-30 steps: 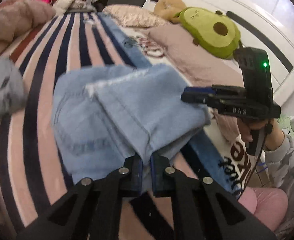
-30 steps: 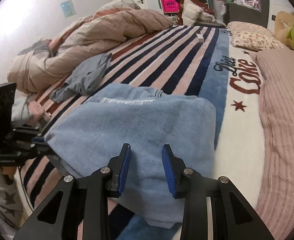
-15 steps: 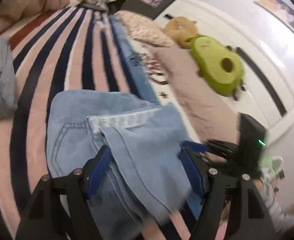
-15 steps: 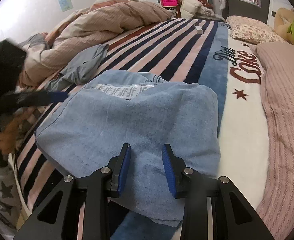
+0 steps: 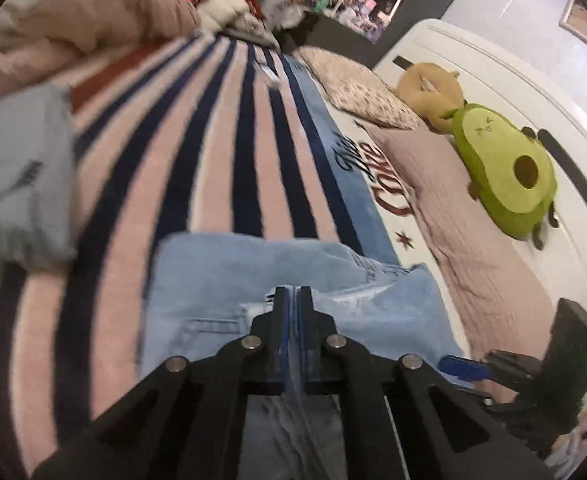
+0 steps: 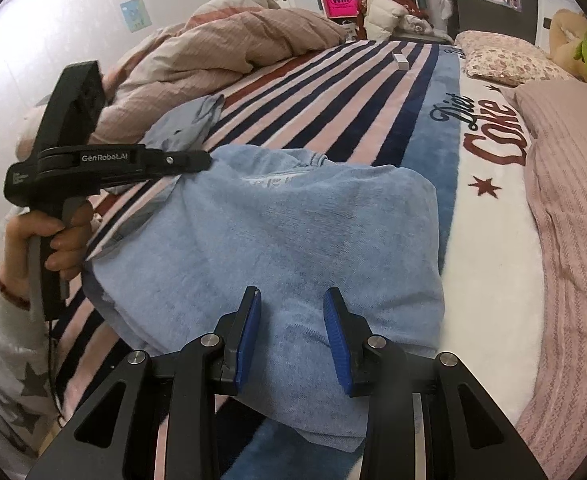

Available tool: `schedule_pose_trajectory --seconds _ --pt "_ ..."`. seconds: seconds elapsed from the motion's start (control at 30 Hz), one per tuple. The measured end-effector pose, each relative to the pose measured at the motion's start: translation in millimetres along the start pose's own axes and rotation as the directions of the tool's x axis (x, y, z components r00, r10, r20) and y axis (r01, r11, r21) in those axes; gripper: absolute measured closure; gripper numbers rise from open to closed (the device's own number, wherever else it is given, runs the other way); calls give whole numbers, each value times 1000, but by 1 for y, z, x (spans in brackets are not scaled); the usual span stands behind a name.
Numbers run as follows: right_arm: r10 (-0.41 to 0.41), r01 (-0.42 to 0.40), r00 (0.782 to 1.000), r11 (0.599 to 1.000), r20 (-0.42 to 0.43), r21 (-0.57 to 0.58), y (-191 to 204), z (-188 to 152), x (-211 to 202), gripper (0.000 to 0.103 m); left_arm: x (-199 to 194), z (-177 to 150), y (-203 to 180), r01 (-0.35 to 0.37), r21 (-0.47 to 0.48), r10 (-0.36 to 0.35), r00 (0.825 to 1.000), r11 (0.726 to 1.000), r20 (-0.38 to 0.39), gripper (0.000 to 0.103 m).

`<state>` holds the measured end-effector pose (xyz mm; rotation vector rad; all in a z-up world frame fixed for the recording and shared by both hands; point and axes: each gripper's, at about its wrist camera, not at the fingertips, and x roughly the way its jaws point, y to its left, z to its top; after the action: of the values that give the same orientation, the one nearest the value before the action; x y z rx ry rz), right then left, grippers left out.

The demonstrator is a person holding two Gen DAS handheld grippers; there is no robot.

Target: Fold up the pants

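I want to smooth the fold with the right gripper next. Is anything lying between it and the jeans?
Nothing visible. The right gripper hangs directly over the folded jeans, jaws apart, with only denim beneath them. The grey garment lies beyond the jeans, and the left gripper sits at their far left edge, off to the side.

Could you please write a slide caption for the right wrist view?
Right gripper hovers open over folded jeans on a striped blanket; left gripper at the jeans' far edge.

Left gripper (image 5: 292, 294) just snapped closed; right gripper (image 6: 292, 312) stands parted.
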<state>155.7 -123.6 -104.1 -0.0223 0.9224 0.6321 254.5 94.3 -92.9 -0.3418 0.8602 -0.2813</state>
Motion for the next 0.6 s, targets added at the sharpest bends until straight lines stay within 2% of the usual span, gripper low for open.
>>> schedule_pose_trajectory --seconds 0.1,0.27,0.33,0.37,0.4,0.43,0.47,0.5,0.6 --pt "-1 1 1000 1000 0 0 2 1 -1 74 6 -5 -5 -57 64 58 998 996 -11 101" --pt "-5 5 1000 1000 -5 -2 2 -1 3 74 17 -8 -3 -119 80 122 992 990 -24 98" --pt "-8 8 1000 1000 -9 4 1 -1 2 74 10 -9 -5 -127 86 129 992 988 -16 93" --pt "-10 11 1000 1000 -10 5 2 -1 0 73 2 -8 -5 -126 77 126 992 989 -6 80" --pt "-11 11 1000 1000 -11 4 2 0 -2 69 -5 -7 -5 -141 70 141 990 988 7 56" --pt "-8 8 1000 1000 -8 5 2 0 -6 65 -15 -7 -5 -160 69 158 987 985 31 45" --pt "-2 2 1000 1000 -1 7 1 0 -10 54 -30 -7 -4 -171 80 165 984 982 68 33" --pt "2 -2 1000 1000 12 12 0 0 -16 43 -39 -9 -3 -170 88 163 983 982 82 32" --pt "-26 25 998 999 51 30 -7 2 -30 32 -56 -14 9 -121 66 119 992 990 37 24"
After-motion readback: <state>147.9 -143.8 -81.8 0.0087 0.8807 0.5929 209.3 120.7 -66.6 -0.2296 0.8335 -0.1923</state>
